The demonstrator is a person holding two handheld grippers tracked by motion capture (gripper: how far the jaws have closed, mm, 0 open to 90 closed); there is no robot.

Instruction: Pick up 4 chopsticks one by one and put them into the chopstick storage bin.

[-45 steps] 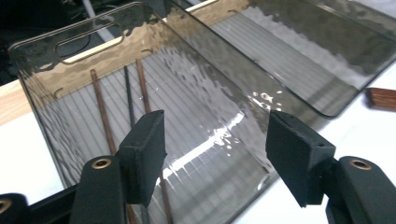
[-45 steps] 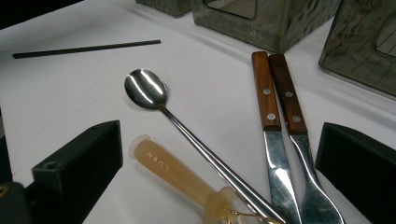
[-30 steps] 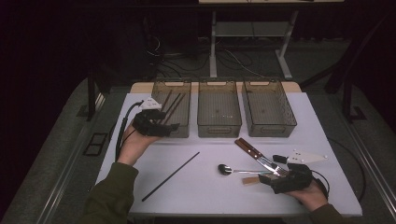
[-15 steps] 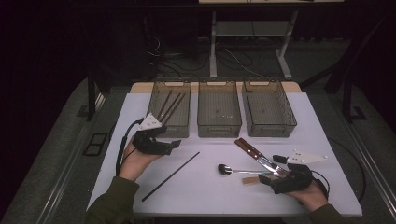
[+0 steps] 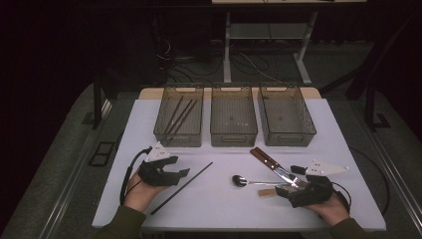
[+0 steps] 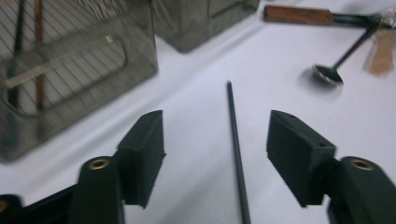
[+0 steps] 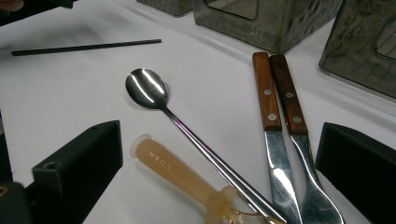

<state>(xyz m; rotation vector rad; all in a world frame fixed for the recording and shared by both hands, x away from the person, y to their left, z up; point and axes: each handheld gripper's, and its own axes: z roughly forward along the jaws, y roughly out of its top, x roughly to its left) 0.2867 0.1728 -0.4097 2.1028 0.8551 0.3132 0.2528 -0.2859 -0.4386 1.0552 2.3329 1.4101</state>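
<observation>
We saw the left gripper (image 5: 185, 173) low over the white counter (image 5: 318, 124), beside a single black chopstick (image 5: 181, 188) that lay slanting on the surface. In the left gripper view its jaws had just been closing, yet they stood well apart, and the chopstick (image 6: 236, 154) ran between them on the counter with neither pad touching it.

Beyond it stood three smoky clear bins in a row. The left bin (image 5: 179, 122) held several dark chopsticks, one brownish; the middle bin (image 5: 233, 118) and the right bin (image 5: 286, 117) stood next to it.

The right gripper (image 5: 294, 185) rested near the front right of the counter, its jaws wide apart around a cluster of cutlery without pressing on any of it. In the right gripper view we made out a long-handled spoon (image 7: 154, 95) with its bowl pointing away, a pale amber handle (image 7: 177, 175) just beside the spoon's stem, and two utensils with wooden handles (image 7: 275, 91) lying side by side, touching. Their metal ends ran out of view at the bottom, so we could not tell what kind they were.
</observation>
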